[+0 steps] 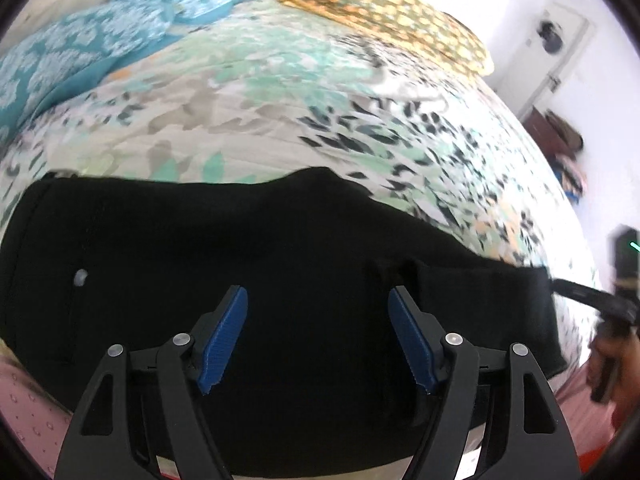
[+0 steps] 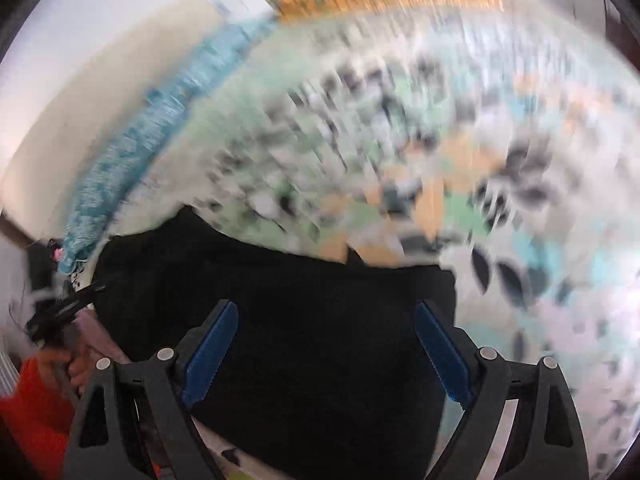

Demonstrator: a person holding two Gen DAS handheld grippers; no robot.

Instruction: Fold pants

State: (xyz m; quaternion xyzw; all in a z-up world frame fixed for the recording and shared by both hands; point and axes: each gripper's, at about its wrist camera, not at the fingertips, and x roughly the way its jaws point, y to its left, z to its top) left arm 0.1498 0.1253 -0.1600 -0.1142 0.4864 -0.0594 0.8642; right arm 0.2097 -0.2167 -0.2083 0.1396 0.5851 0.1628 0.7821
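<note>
Black pants [image 1: 224,248] lie folded across the near part of a bed with a floral sheet [image 1: 256,112]. A small silver button [image 1: 81,278] shows on them at the left. My left gripper [image 1: 318,304] is open and empty just above the pants' middle. My right gripper [image 2: 326,320] is open and empty over the pants [image 2: 304,344] near their right end; that view is blurred by motion. The right gripper also shows at the right edge of the left wrist view [image 1: 600,304], and the left one at the left edge of the right wrist view [image 2: 60,312].
A teal patterned cloth [image 1: 80,52] lies at the bed's far left. An orange patterned pillow [image 1: 384,12] lies at the far side. A white door [image 1: 548,52] and a dark pile [image 1: 560,140] stand to the right of the bed.
</note>
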